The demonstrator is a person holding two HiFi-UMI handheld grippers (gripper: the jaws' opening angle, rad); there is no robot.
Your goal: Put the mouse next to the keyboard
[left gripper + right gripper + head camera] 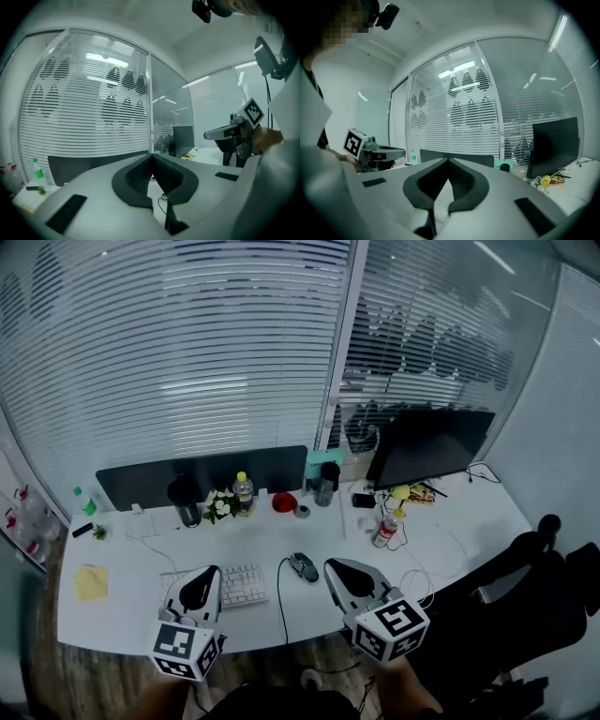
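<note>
A dark mouse [303, 565] lies on the white desk [122, 615], its black cable looping off the front edge. The white keyboard [234, 585] sits a short way to its left, partly hidden under my left gripper [208, 574]. That gripper hovers over the keyboard's left half, jaws shut with nothing between them [151, 158]. My right gripper [336, 566] hangs just right of the mouse, above the desk and apart from it. Its jaws are shut and empty [447, 160]. A bit of the keyboard [439, 210] shows below the right jaws.
A black monitor [431, 444] stands at the back right, a dark panel [202, 472] along the back. A bottle [242, 493], small plant [219, 506], black cup [186, 495], red object [284, 502] and another bottle [386, 529] crowd the back. Yellow notes [90, 582] lie left; a chair [525, 596] stands right.
</note>
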